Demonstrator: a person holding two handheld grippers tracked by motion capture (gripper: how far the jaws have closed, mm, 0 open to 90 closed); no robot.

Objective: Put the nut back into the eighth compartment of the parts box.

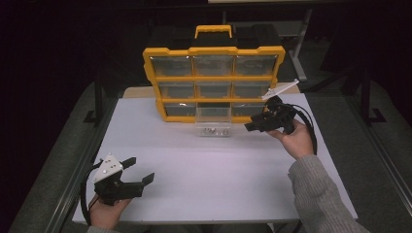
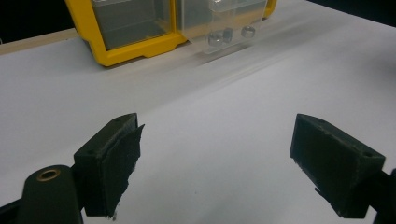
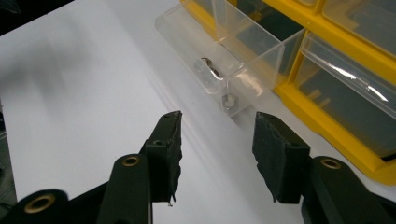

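Observation:
A yellow organizer case [image 1: 214, 77] with clear drawers stands upright at the back of the white table [image 1: 204, 179]. Its bottom middle drawer [image 1: 214, 127] is pulled out onto the table and holds several metal nuts [image 1: 212, 131]. My right gripper [image 1: 251, 122] hovers just right of that drawer, pointing left, open and empty. In the right gripper view the jaws [image 3: 217, 126] frame the drawer's [image 3: 187, 37] near corner and a nut [image 3: 229, 101]. My left gripper [image 1: 142, 169] rests near the front left corner, open wide with nothing between its fingers. The left gripper view shows the drawer [image 2: 224, 23] far ahead.
The table's left edge runs beside a metal rail [image 1: 77, 170], and the front edge lies close to both forearms. Behind the case are a dark floor and a grey stand [image 1: 299, 58]. Bare tabletop spans the space between the two grippers.

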